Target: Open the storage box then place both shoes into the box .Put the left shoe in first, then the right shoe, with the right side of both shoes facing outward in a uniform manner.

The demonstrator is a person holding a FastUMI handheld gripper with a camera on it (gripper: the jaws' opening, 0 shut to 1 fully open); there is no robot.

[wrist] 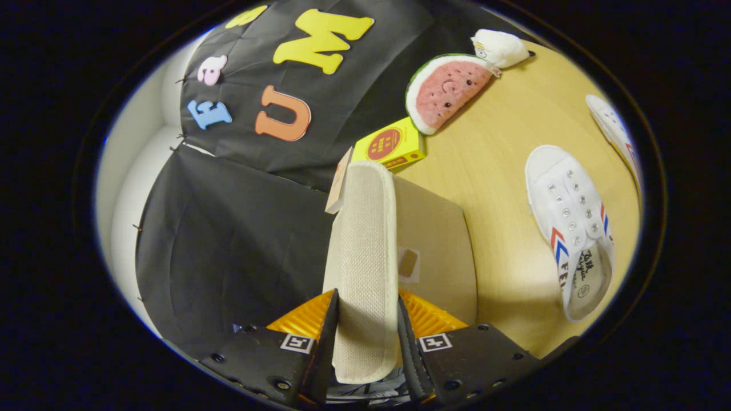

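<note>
Between the fingers of the claw (365,334): storage box lid (365,251), fabric edge clamped from both sides, long axis running straight ahead. Beyond, off to one side on the wooden surface (491,165): near shoe (571,228), far shoe (614,128), both outside the box.

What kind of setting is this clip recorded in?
Likely a staged recording booth: black cloth wall, wooden table with props, a watermelon plush and white shoe. The gripper is shut on the box lid.
</note>
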